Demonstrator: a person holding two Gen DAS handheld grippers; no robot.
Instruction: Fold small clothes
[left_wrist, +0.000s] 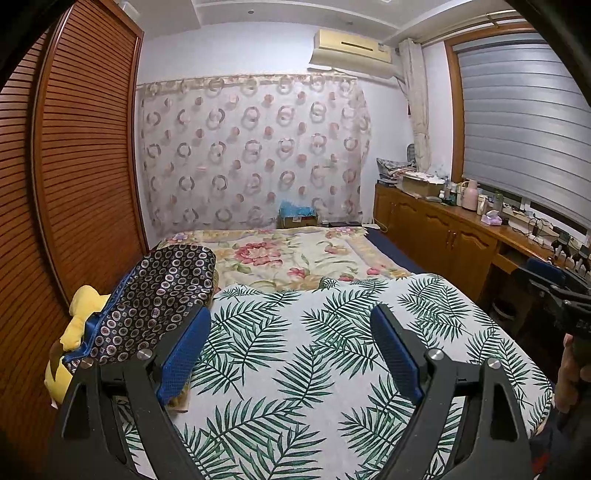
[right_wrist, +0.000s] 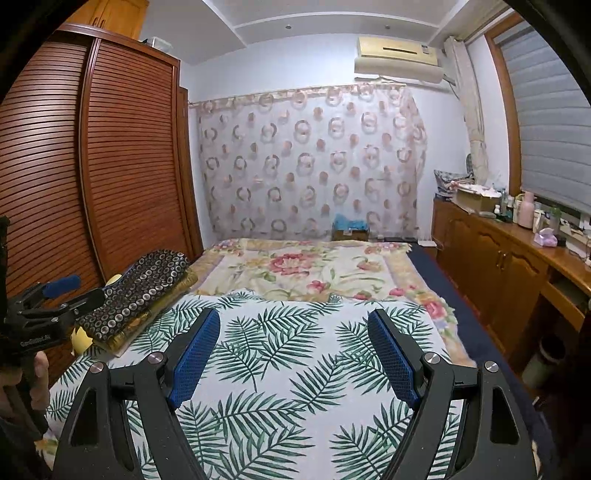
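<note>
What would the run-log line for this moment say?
left gripper: open, empty | right gripper: open, empty | leaf-print cloth: flat on bed, untouched

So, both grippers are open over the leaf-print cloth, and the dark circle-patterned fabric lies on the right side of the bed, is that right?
Not quite: the dark circle-patterned fabric lies on the left side, by the louvred wardrobe, as the left wrist view shows. The left gripper and right gripper are indeed open over the leaf-print cloth.

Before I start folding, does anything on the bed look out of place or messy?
Nothing is spilled or damaged. The leaf-print cloth lies flat. The one oddity: a yellow plush toy is wedged under the dark patterned fabric at the bed's left edge, by the wardrobe.
</note>
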